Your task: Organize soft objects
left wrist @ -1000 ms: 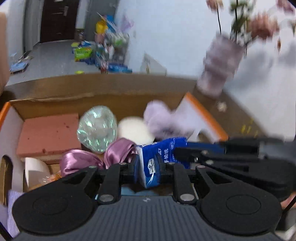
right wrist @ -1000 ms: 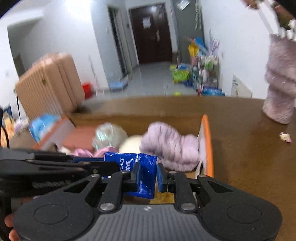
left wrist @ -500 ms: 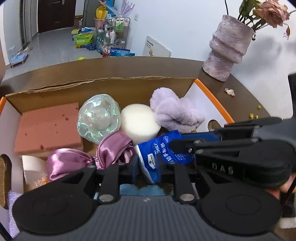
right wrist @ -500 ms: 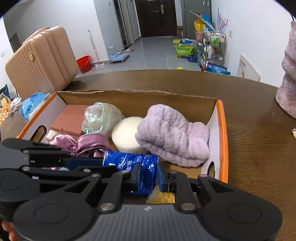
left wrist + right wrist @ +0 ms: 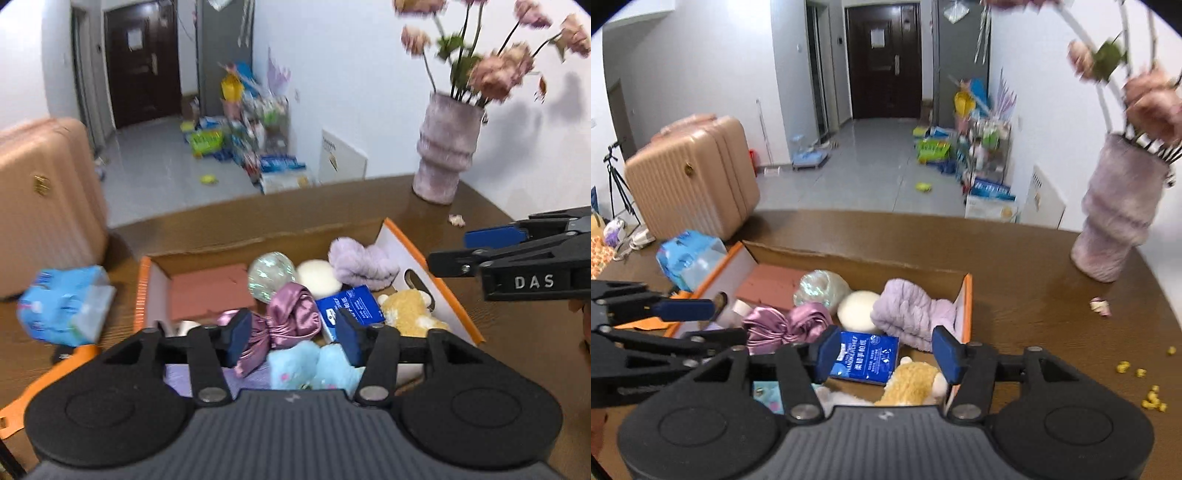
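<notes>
Hovering above the near end of the cardboard box (image 5: 967, 306), the right gripper (image 5: 884, 353) has just been opening its jaws; they stand apart with nothing pressed between them. The blue tissue pack (image 5: 866, 357) lies flat below, seen in the gap, clear of both blue pads. The left gripper (image 5: 291, 336) has likewise been spreading its jaws and grips nothing; the pack (image 5: 349, 309) sits just beyond its right fingertip.

Nearest in the box are a fluffy light-blue plush (image 5: 314, 369) and a yellow plush toy (image 5: 410, 312), both partly cut off by the gripper bodies. Behind them lie a shiny mauve satin scrunchie (image 5: 291, 321), a smooth white round sponge (image 5: 857, 311) and a ribbed lilac towel (image 5: 916, 317). Towards the far wall are an iridescent crinkled ball (image 5: 820, 290) and a flat brick-red foam block (image 5: 768, 286).

Outside the box's left edge sits a blurred blue package (image 5: 64, 304) on the brown wooden table (image 5: 1034, 306); at the table's far right edge stands a fuzzy lilac vase (image 5: 1115, 229).
</notes>
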Available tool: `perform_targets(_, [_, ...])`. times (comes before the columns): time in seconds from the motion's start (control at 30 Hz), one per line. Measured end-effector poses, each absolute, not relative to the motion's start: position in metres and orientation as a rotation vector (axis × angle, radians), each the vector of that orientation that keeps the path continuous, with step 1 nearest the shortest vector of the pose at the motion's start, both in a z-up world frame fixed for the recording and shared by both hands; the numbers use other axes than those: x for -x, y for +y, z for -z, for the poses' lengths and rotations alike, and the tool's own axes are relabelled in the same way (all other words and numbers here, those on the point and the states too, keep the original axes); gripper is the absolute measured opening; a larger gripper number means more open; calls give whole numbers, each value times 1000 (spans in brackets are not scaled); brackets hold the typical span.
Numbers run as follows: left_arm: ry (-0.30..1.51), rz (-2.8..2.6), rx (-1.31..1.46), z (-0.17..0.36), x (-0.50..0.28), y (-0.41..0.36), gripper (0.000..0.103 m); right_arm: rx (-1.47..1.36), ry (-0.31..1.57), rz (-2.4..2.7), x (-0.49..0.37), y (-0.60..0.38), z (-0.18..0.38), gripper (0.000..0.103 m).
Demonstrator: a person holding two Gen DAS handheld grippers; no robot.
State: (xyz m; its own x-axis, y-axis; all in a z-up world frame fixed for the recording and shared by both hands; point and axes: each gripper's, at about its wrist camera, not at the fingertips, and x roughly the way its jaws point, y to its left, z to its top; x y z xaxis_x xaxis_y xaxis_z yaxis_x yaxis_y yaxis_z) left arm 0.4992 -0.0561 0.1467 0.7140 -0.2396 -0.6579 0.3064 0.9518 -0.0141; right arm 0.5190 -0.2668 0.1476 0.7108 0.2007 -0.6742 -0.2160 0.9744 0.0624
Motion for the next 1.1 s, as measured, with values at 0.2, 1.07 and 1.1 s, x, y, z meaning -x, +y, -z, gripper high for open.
perform_targets(0.2, [520, 197, -88, -168, -437, -32, 95, 52, 562, -213, -454, -256, -171, 76])
perform_targets(1.07, [202, 92, -8, -128, -292, 15, 103, -76, 192, -187, -305, -243, -121, 102])
perform_targets(1.1, [211, 100, 3, -126, -284, 17, 103, -87, 192, -195, -299, -244, -119, 102])
